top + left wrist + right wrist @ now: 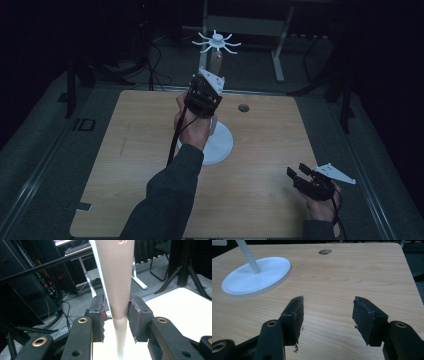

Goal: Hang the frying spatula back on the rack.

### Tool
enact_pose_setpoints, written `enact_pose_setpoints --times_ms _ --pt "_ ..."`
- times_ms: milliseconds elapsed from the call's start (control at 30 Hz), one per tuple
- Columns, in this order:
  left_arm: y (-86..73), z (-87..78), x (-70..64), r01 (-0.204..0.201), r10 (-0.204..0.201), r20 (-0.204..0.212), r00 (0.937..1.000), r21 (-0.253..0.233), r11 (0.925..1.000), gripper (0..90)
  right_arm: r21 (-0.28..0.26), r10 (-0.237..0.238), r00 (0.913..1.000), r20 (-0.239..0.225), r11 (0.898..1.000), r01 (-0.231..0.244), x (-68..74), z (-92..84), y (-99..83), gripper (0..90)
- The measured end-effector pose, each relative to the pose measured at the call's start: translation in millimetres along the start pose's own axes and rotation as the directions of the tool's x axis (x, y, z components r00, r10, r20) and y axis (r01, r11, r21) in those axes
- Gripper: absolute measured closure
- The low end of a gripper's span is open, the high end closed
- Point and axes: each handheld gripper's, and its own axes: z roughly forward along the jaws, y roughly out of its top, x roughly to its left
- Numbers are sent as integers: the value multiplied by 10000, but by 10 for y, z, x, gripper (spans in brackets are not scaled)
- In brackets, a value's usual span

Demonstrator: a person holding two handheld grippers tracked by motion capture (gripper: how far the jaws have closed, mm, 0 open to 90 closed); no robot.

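The left gripper (116,315) has its jaws set on either side of a tall, tapering beige cone-shaped sleeve (116,277); they stand slightly apart from it, a thin gap visible on each side, so the pads do not press it. The sleeve sits upright on a white stand with a round flat base (254,277) and a white spoked top (216,42), near the middle of the light wooden worktop (270,165). The right gripper (327,312) hovers low over the worktop's near right part, jaws wide apart around nothing.
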Motion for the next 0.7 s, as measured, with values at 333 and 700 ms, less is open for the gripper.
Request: enact_pose_setpoints --times_ms 333,700 --pt "-21 -111 29 204 -180 577 9982 -408 9990 597 213 -311 9994 150 9993 308 35 26 -3 412" --pt "-110 -232 84 296 -257 1561 9874 -226 9993 551 364 -197 9997 122 9992 193 18 49 -24 403"
